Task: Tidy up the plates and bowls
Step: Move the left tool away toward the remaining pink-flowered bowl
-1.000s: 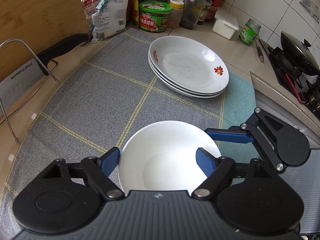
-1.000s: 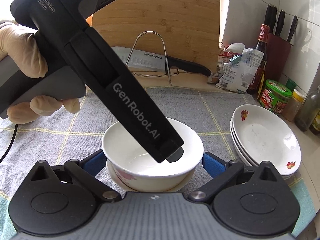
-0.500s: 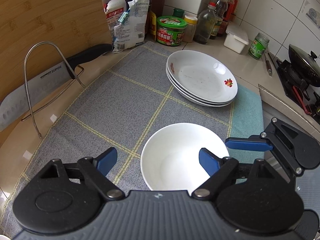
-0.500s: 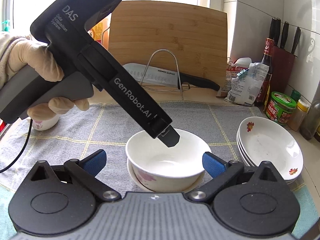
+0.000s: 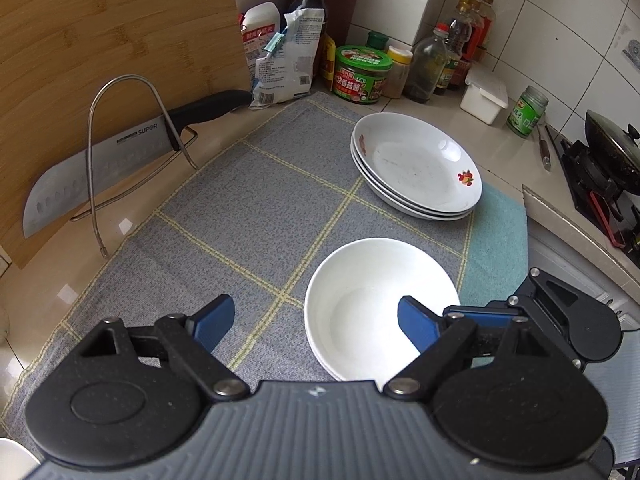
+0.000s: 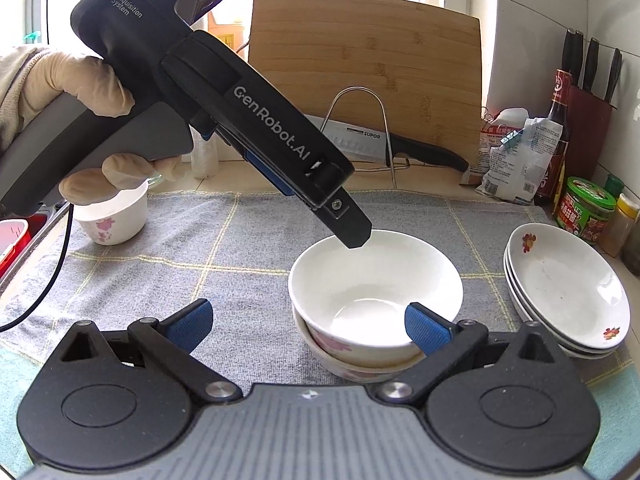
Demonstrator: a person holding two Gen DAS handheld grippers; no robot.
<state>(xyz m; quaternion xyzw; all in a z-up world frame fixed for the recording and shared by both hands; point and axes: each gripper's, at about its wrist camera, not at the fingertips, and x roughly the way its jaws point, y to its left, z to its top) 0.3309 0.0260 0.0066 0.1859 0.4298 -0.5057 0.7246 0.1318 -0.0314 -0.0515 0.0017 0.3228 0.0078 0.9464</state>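
Note:
Two white bowls sit nested (image 5: 372,312) on the grey checked mat (image 5: 256,216); they also show in the right wrist view (image 6: 372,300). Three white flowered plates are stacked (image 5: 416,168) further back on the mat, at the right in the right wrist view (image 6: 568,288). A small flowered bowl (image 6: 112,220) stands at the mat's left edge. My left gripper (image 5: 316,320) is open and empty, raised above and left of the nested bowls; its body shows in the right wrist view (image 6: 248,120). My right gripper (image 6: 308,326) is open and empty, low in front of the nested bowls.
A cleaver (image 5: 100,168) rests in a wire rack (image 5: 120,152) against a bamboo board (image 5: 104,40). Packets, jars and bottles (image 5: 360,72) line the back wall. A stove with a pan (image 5: 612,156) is at the right. A red container (image 6: 12,240) sits at the left edge.
My left gripper has lifted up and back to the left, away from the nested bowls. My right gripper has drawn back and shifted left.

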